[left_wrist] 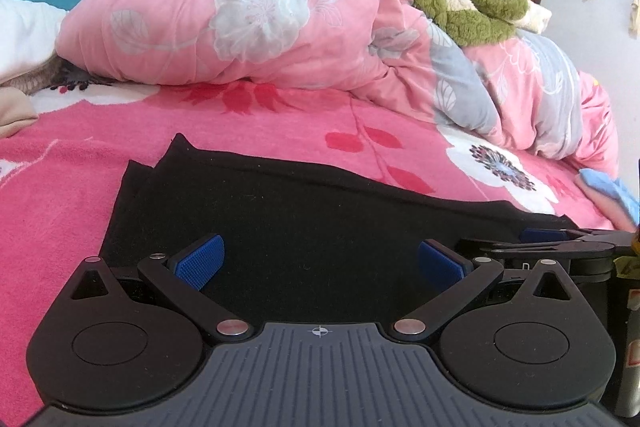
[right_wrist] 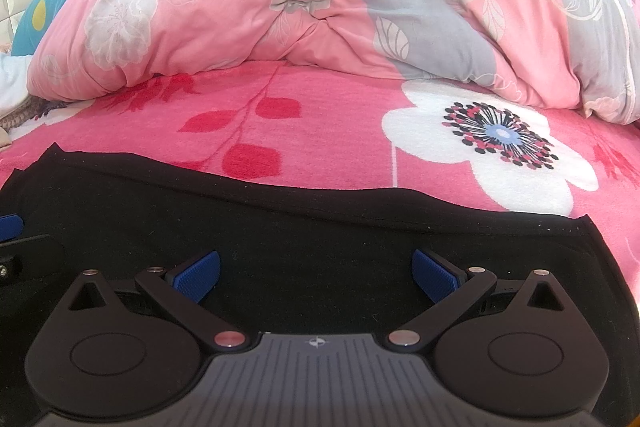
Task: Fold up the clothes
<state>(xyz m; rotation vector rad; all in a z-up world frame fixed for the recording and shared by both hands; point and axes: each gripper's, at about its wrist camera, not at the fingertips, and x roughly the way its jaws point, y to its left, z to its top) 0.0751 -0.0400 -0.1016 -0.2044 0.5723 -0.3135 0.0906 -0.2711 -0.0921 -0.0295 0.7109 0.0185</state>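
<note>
Tools left and right gape over black garment; only left view shows its left corner.

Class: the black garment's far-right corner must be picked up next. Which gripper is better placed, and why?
Right. The right gripper hangs open over the black garment with that corner close on its right; the left gripper, also open, sits further left.

Garment flat on blanket, quilt heaped behind; left gripper & right gripper side by side over garment.
</note>
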